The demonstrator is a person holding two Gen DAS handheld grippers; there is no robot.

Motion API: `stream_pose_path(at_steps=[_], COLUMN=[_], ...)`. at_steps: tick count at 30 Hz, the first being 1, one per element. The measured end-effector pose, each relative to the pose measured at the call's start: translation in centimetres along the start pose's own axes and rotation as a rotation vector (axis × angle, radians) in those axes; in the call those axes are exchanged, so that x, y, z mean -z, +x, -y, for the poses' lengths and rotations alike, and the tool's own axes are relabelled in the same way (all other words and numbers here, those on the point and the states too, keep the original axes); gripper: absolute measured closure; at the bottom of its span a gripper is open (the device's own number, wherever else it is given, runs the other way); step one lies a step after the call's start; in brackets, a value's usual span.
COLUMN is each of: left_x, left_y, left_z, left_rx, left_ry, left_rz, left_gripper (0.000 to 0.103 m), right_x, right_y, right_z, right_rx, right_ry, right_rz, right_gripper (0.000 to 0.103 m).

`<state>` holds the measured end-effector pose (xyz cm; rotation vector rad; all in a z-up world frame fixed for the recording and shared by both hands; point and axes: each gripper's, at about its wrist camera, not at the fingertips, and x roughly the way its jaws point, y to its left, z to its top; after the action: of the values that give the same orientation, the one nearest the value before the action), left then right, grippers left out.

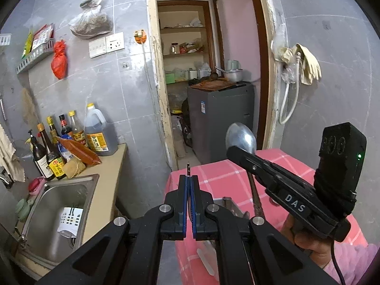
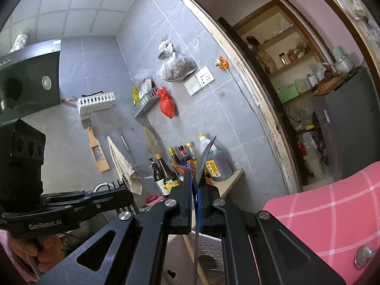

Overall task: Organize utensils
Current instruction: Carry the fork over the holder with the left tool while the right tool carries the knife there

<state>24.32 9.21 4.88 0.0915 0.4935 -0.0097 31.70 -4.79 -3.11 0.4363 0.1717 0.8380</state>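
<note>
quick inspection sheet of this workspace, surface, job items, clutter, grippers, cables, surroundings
surface: table under a pink checked cloth, beside a beige counter with a steel sink.
job's things: metal spoon held bowl up; thin metal pin sticking out of the left pads.
clutter: sauce bottles and an oil jug on the counter; red bag on the wall.
grippers: left gripper shut on the pin; right gripper shut on the spoon.
cables: white hose hanging by the door; black lead below the right hand.
surroundings: grey tiled wall, open doorway, shelves and a grey appliance beyond.
</note>
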Motion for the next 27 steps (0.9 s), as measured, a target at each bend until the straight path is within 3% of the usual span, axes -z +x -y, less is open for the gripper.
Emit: stream_pose_path(at_steps=[16,23,27], left_x=[1.9,2.4,2.6], left_y=[1.0,1.2,1.5], left_z=[-1.0,-1.9,-2.5], left_rx=[0.12,0.191,0.247], left_ry=[-0.108,-0.201,-0.255], left_rz=[-0.003,0.004,-0.009], left_gripper=[0.099,0.097,0.096], right_x=[1.5,1.4,1.1], right_y=[-1.3,-1.9,-2.2], right_z=[0.5,0.8,1.0], right_rx=[0.017,0.035,0.045], right_ry=[-0.048,-0.049,-0.042], right_rz=[-0.032,-0.066,-0.08], right_gripper=[0.099,0.099,0.09])
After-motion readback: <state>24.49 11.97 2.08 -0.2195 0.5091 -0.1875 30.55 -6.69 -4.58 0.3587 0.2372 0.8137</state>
